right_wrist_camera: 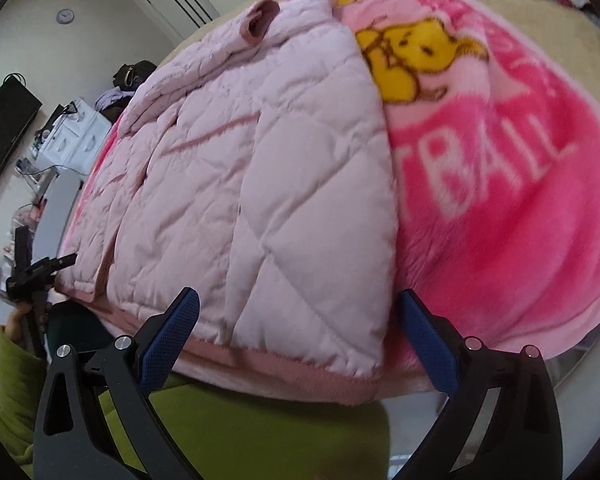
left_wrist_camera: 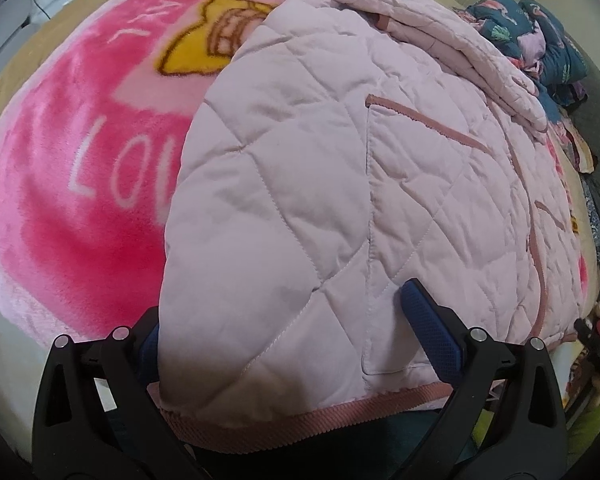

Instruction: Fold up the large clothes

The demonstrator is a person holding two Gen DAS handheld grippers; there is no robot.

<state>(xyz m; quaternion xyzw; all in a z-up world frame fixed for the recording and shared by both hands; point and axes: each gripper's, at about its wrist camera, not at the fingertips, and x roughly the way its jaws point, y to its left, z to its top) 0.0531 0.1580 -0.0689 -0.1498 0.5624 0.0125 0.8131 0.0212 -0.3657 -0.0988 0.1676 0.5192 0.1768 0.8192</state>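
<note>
Grippers, left (left_wrist_camera: 296, 332) and right (right_wrist_camera: 296, 332), spread wide, straddle the jacket (left_wrist_camera: 300, 184) hem.

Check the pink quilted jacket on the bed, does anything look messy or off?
Mostly tidy. The pale pink quilted jacket lies flat on the bright pink fleece blanket; only its sleeves are bunched loosely at the far end.

The left wrist camera sat low at the near hem of the quilted pink jacket (left_wrist_camera: 320, 168), very close, looking forward along the left gripper (left_wrist_camera: 284, 328) across the jacket's left half. The right wrist camera looked from the same near edge along the right gripper (right_wrist_camera: 296, 320), over the jacket's right half. Both views shared the jacket and the pink fleece blanket (left_wrist_camera: 72, 184) beneath it.
</note>
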